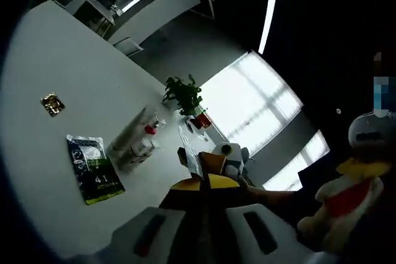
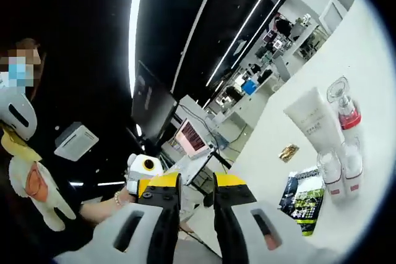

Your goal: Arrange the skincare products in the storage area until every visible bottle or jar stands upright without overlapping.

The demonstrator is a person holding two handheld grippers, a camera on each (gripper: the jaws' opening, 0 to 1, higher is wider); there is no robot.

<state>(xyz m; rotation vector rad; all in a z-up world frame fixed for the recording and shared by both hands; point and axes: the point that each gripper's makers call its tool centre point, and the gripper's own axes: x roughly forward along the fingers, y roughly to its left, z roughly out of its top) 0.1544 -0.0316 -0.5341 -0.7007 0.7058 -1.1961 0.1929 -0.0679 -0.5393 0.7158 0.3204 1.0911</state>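
On the white table (image 1: 55, 60) a white tube (image 1: 132, 130), a pump bottle with a red band (image 1: 150, 129) and two small clear bottles (image 1: 142, 149) sit close together; they seem to lie flat. The right gripper view has the same tube (image 2: 312, 122), pump bottle (image 2: 345, 108) and small bottles (image 2: 339, 171). My left gripper (image 1: 201, 185) is up in the air, well short of them, its yellow-tipped jaws together with nothing in them. My right gripper (image 2: 197, 183) is also raised, open with a narrow empty gap. Each gripper shows in the other's view (image 1: 226, 156), (image 2: 146, 168).
A green-and-black packet (image 1: 94, 169) and a small gold sachet (image 1: 52, 104) lie flat near the bottles. A potted plant (image 1: 184, 95) stands at the table's far end by bright windows. A person with a stuffed toy (image 1: 346, 205) is off to the side.
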